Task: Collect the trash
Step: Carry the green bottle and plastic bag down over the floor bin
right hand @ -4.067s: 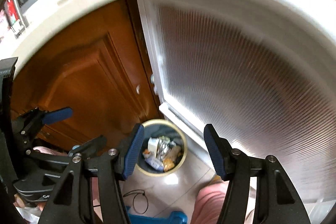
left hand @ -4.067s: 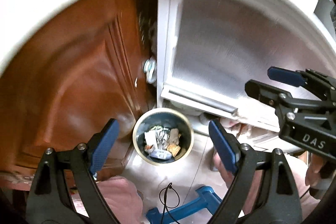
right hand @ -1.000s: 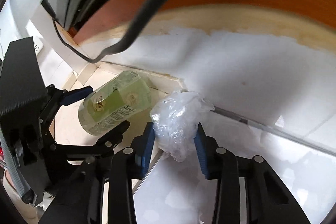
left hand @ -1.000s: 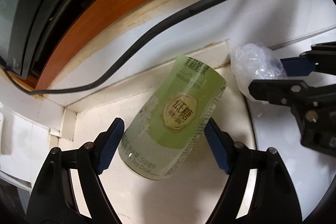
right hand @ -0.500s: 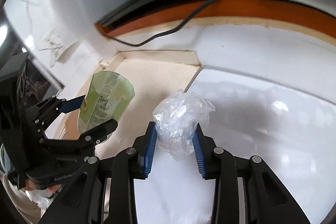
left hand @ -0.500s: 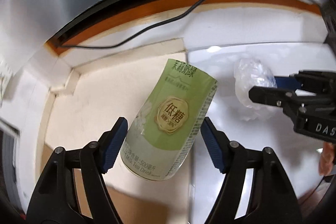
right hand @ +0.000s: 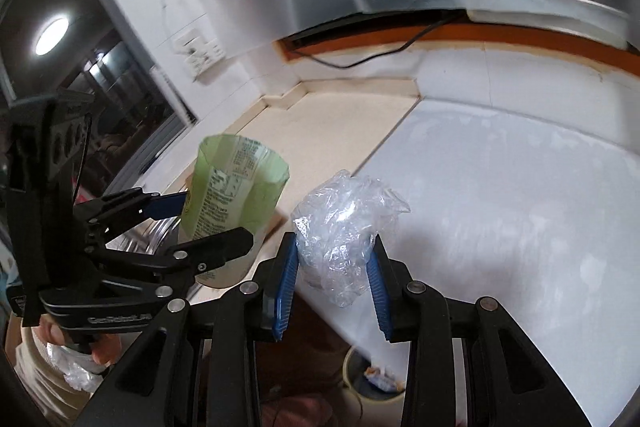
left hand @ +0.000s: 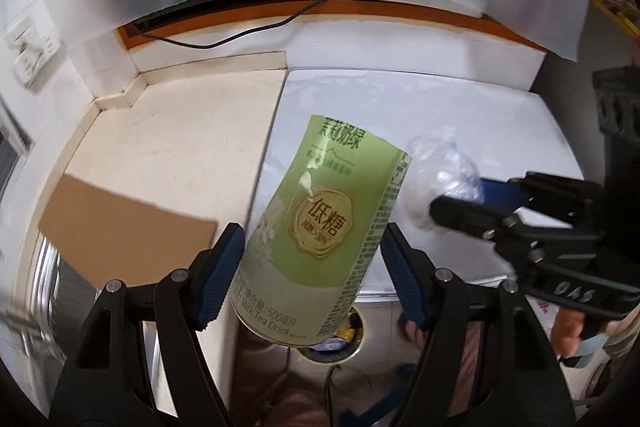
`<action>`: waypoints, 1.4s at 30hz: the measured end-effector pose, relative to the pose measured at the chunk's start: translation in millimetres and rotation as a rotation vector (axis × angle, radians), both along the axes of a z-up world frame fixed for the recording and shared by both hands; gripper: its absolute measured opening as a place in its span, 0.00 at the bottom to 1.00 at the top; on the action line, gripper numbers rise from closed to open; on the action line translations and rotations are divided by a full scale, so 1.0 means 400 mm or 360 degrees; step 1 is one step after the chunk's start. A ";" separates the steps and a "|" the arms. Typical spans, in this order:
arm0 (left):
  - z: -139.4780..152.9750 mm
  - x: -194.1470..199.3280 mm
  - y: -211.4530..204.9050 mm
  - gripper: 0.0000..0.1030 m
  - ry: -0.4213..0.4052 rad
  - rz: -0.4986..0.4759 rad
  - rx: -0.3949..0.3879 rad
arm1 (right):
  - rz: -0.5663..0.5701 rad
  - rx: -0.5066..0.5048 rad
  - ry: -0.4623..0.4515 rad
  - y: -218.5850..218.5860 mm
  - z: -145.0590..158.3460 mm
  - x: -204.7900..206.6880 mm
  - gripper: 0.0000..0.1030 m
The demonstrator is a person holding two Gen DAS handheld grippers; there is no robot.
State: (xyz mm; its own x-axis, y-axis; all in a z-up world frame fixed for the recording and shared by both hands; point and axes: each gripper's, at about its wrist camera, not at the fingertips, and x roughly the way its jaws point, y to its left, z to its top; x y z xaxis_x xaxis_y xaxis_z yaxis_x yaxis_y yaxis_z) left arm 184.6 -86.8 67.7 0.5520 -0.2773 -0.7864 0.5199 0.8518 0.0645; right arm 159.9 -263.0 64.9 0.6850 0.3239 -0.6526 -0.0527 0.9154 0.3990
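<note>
Milk tea label sleeve (left hand: 326,227) sits pinched in the left hand-held gripper (left hand: 312,273); the right hand-held gripper (right hand: 332,277) squeezes crumpled clear plastic (right hand: 344,223) above the desk (right hand: 328,119).

Two grippers: left gripper (left hand: 312,275), right gripper (right hand: 332,287). One green milk tea label sleeve (left hand: 324,227). One crumpled clear plastic wad (right hand: 344,231). One trash bin (right hand: 374,383). One cardboard sheet (left hand: 124,227). One black cable (left hand: 248,31).

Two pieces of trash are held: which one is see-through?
The crumpled plastic wrap in the right tool; the milk tea label sleeve in the left tool is green and printed.
</note>
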 end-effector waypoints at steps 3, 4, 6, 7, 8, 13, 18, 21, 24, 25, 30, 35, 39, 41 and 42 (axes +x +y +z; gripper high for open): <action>-0.022 -0.125 0.026 0.66 -0.0050 0.0048 -0.0061 | 0.0044 -0.0052 -0.0010 0.046 -0.016 -0.100 0.33; -0.034 -0.157 0.033 0.66 -0.0047 0.0060 -0.0088 | 0.0049 -0.0072 -0.0020 0.058 -0.022 -0.135 0.33; -0.071 -0.205 0.058 0.66 -0.0033 0.0098 -0.0135 | 0.0056 -0.0109 -0.0036 0.084 -0.051 -0.200 0.33; -0.100 -0.238 0.073 0.66 -0.0023 0.0127 -0.0150 | 0.0060 -0.0125 -0.0044 0.091 -0.058 -0.232 0.33; -0.125 -0.252 0.081 0.66 -0.0018 0.0142 -0.0151 | 0.0062 -0.0156 -0.0058 0.105 -0.078 -0.266 0.33; -0.289 -0.331 0.112 0.65 -0.0009 0.0199 -0.0113 | 0.0057 -0.0295 -0.0082 0.161 -0.199 -0.352 0.33; -0.487 -0.355 0.152 0.65 0.0221 0.0269 -0.0169 | 0.0052 -0.0289 0.0102 0.191 -0.368 -0.376 0.33; -0.580 -0.354 0.166 0.65 0.0290 0.0295 -0.0187 | 0.0061 -0.0304 0.0197 0.201 -0.462 -0.374 0.33; -0.682 -0.351 0.178 0.65 0.0372 0.0314 -0.0227 | 0.0060 -0.0313 0.0293 0.206 -0.557 -0.361 0.33; -0.715 -0.343 0.181 0.65 0.0400 0.0325 -0.0223 | 0.0063 -0.0321 0.0320 0.208 -0.586 -0.363 0.33; -0.861 -0.321 0.191 0.65 0.0514 0.0362 -0.0203 | 0.0104 -0.0440 0.0413 0.240 -0.733 -0.354 0.33; -0.995 -0.286 0.206 0.65 0.0642 0.0412 -0.0202 | 0.0227 -0.0593 0.0499 0.291 -0.888 -0.353 0.33; -1.082 -0.246 0.213 0.65 0.0727 0.0439 -0.0168 | 0.0253 -0.0580 0.0625 0.308 -1.005 -0.336 0.33; -1.113 -0.239 0.215 0.65 0.0751 0.0442 -0.0144 | 0.0254 -0.0541 0.0687 0.303 -1.062 -0.328 0.33; -1.125 -0.233 0.215 0.65 0.0761 0.0443 -0.0135 | 0.0254 -0.0526 0.0711 0.303 -1.082 -0.324 0.34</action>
State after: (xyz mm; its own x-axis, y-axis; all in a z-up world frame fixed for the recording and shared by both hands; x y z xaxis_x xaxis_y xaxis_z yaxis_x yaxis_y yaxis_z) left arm 91.5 -0.8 -382.1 0.2009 -0.2454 -0.9484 0.2290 0.9531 -0.1981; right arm 30.3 -141.9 -368.0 0.2791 0.1304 -0.9514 -0.0922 0.9898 0.1086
